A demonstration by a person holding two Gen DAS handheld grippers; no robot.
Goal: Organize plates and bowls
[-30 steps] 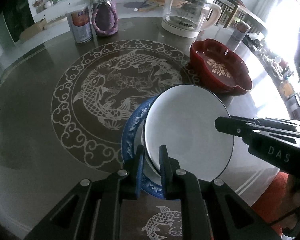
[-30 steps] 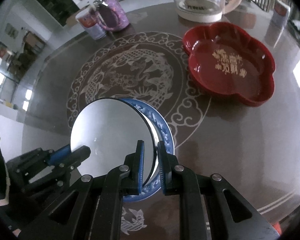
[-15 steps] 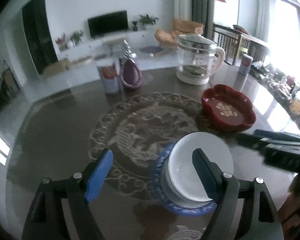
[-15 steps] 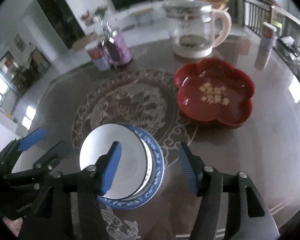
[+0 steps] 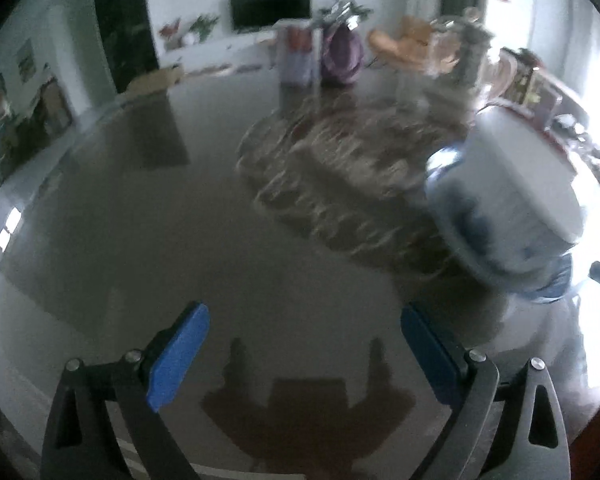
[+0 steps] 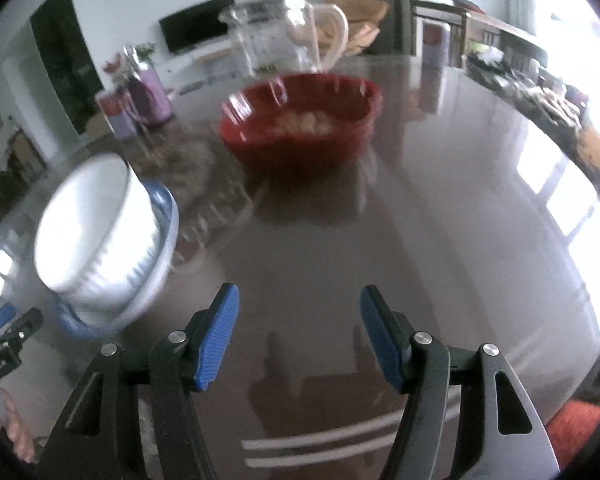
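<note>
A white plate (image 5: 516, 184) lies stacked on a blue patterned plate (image 5: 466, 216) on the dark table, blurred, at the right of the left wrist view. In the right wrist view the white plate (image 6: 96, 232) and the blue plate (image 6: 166, 216) sit at the left. My left gripper (image 5: 302, 320) hangs over bare table to the left of the stack, its jaws opening with nothing between them. My right gripper (image 6: 299, 300) is to the right of the stack, its jaws also opening and empty. The left gripper's fingers (image 6: 4, 326) show at the lower left edge.
A red flower-shaped dish (image 6: 300, 128) stands behind the right gripper, with a glass kettle (image 6: 288, 40) beyond it. A can (image 5: 296, 56) and a purple jar (image 5: 342, 56) stand at the far side. The table's striped front edge (image 6: 340, 444) is close below.
Both grippers let go of the white plate, which now rests on the blue plate. They opened wide and drew back and apart, the left to the left, the right to the right.
</note>
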